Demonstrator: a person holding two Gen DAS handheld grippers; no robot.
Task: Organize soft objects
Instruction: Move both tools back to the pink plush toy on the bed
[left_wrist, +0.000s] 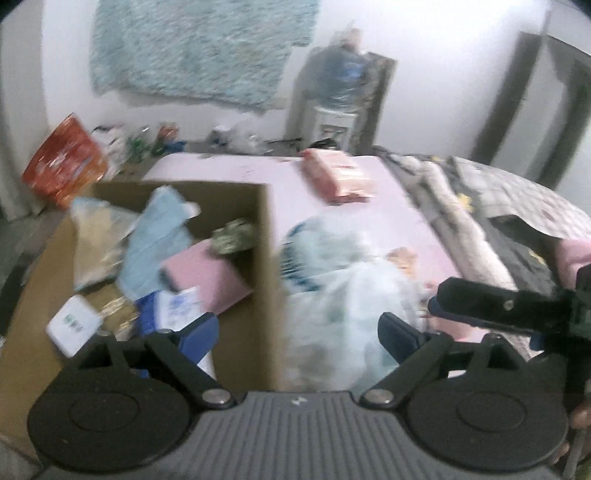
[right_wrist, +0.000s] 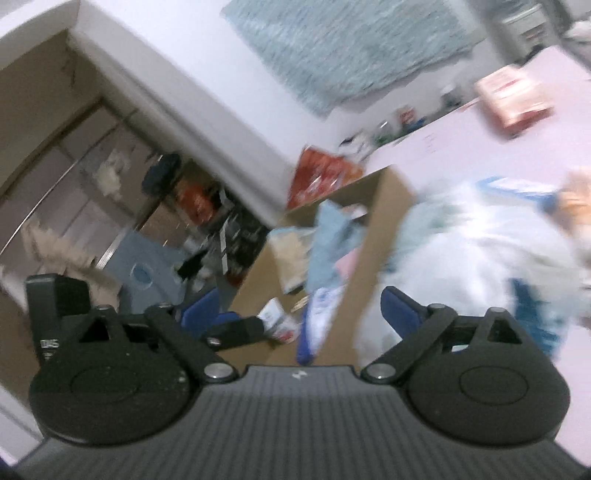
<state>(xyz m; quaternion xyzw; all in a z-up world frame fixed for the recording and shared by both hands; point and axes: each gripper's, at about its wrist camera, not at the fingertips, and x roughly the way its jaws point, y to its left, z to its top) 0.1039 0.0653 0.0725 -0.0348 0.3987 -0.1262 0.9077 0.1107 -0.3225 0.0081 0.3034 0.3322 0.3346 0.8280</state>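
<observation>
Both views are smeared with motion blur, so fine detail is lost. In the left wrist view, the left gripper (left_wrist: 299, 328) has its jaws spread wide, with nothing pinched between them; its blue pads straddle the near wall of the cardboard box (left_wrist: 267, 258), which fills the left half of the frame. Inside the box lie a light blue cloth (left_wrist: 159, 240), its long axis running from upper right down to lower left, a pink folded piece (left_wrist: 207, 277) tilted beside it, a camouflage bundle (left_wrist: 234, 236) against the right wall, a clear bag of beige stuff (left_wrist: 96, 243) and a small white packet (left_wrist: 72, 325). Right of the box, on the pink surface (left_wrist: 288, 199), sits a crumpled white plastic bag (left_wrist: 332, 280) in the centre of the frame, and a pink packet (left_wrist: 336, 175) lies further up, its long axis running up-left to down-right. The right gripper (left_wrist: 480, 306) enters at the right edge, pointing left toward the bag. In the right wrist view the scene is tilted: that gripper's jaws stand spread and empty too, the box at centre, the white bag at right, a shaggy blue rug (right_wrist: 340, 48) on the wall.
</observation>
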